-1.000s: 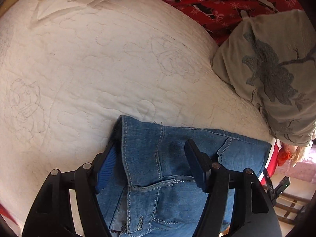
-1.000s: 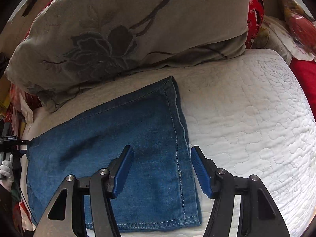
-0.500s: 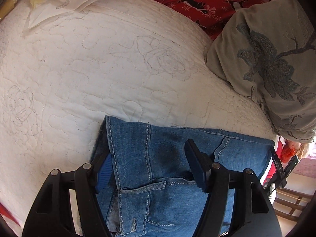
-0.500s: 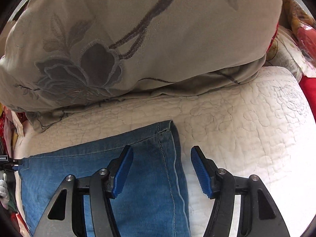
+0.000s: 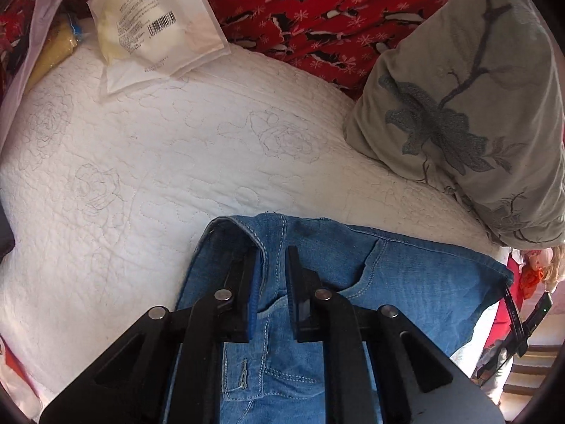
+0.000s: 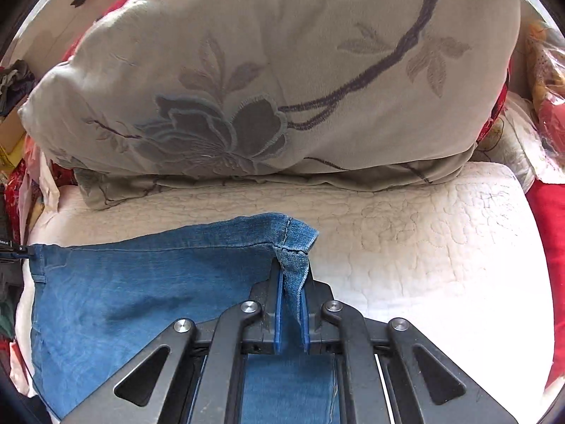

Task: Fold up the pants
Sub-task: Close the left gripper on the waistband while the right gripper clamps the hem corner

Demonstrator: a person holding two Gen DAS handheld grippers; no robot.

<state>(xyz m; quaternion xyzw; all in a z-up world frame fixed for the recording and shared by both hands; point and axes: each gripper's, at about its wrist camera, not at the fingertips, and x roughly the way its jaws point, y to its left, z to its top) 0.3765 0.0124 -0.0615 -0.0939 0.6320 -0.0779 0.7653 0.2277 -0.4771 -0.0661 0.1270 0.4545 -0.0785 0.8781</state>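
Blue jeans point(image 5: 406, 282) lie on a white quilted bed point(image 5: 159, 162). In the left wrist view my left gripper point(image 5: 270, 252) is shut on the waistband end of the jeans, with denim bunched between the jaws. In the right wrist view my right gripper point(image 6: 291, 265) is shut on the hem corner of the jeans point(image 6: 141, 282), and the corner is lifted a little off the quilt point(image 6: 423, 247).
A large grey flowered pillow point(image 6: 282, 88) lies just beyond the jeans; it also shows in the left wrist view point(image 5: 459, 113). A white plastic packet point(image 5: 155, 24) lies at the far edge. A red patterned cloth point(image 5: 317, 14) lies behind the quilt.
Both grippers were open over the jeans and have shut on the denim. The left one holds the waistband end, the right one the hem corner, which has risen.
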